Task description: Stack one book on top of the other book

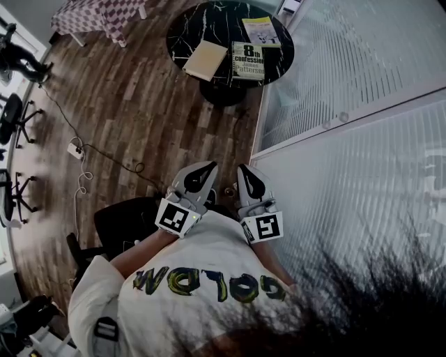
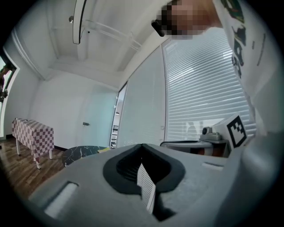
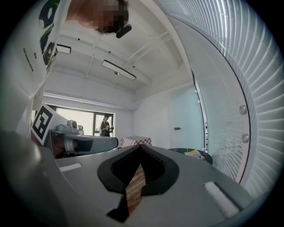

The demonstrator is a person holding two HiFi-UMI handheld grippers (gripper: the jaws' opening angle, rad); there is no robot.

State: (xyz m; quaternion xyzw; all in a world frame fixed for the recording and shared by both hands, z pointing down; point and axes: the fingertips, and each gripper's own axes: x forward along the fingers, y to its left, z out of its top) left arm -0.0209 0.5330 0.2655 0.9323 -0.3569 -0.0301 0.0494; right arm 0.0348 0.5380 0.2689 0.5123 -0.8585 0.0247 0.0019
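I hold both tools out level, close to my body, over the brown wooden floor [image 1: 139,111]. The left tool [image 1: 209,167] is closed, with its two jaws pressed together and nothing between them. The right tool [image 1: 242,169] is closed and empty too. They sit side by side, near each other but not touching. The books are far away from them, on the round black bench with white veins [image 1: 209,21] at the other end of the room. A plain light brown book [image 1: 205,60] lies flat near the front edge of the bench. A green and black book with big white letters [image 1: 248,60] lies flat just beside it, on its right. A thin yellow book [image 1: 260,31] lies behind the green and black one, very close to it; I cannot tell if they touch. No book lies on top of another. A white striped glass wall [image 1: 348,70] runs along my right side, and a white cable [image 1: 82,178] curls on the floor to my left
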